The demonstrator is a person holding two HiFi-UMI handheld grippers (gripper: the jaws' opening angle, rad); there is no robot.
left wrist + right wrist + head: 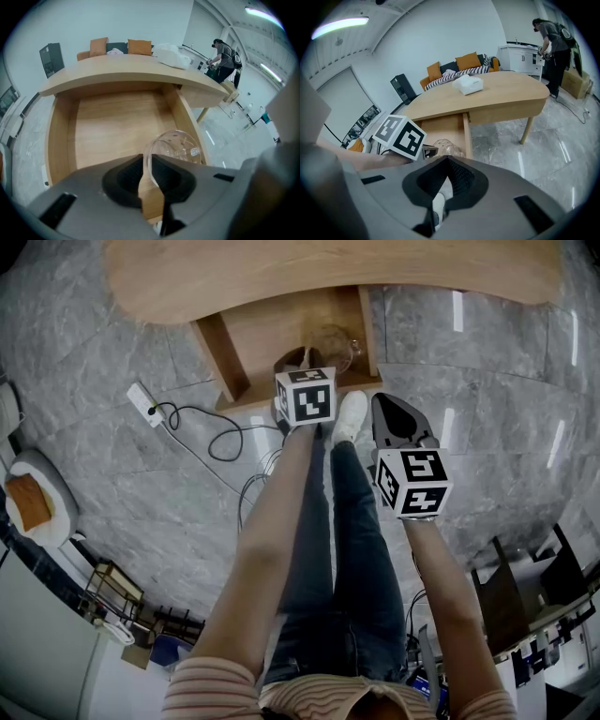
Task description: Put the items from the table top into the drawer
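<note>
The wooden drawer (pixel 272 329) stands pulled out under the table top (pixel 328 273). My left gripper (pixel 296 362) reaches over the drawer's front edge, shut on the rim of a clear glass cup (pixel 334 345). In the left gripper view the cup (pixel 177 146) hangs tilted over the drawer's near right corner, its wall pinched in my left gripper (pixel 151 187); the drawer floor (pixel 117 117) is bare. My right gripper (pixel 385 406) hovers over the floor right of the drawer, shut and holding nothing. The right gripper view shows a white bundle (pixel 468 84) on the table.
A white power strip (pixel 144 401) and its cable lie on the floor left of the drawer. My legs and a white shoe (pixel 350 416) stand just before the drawer. A person (pixel 551 40) works at a counter beyond the table. A sofa (pixel 459 65) lines the far wall.
</note>
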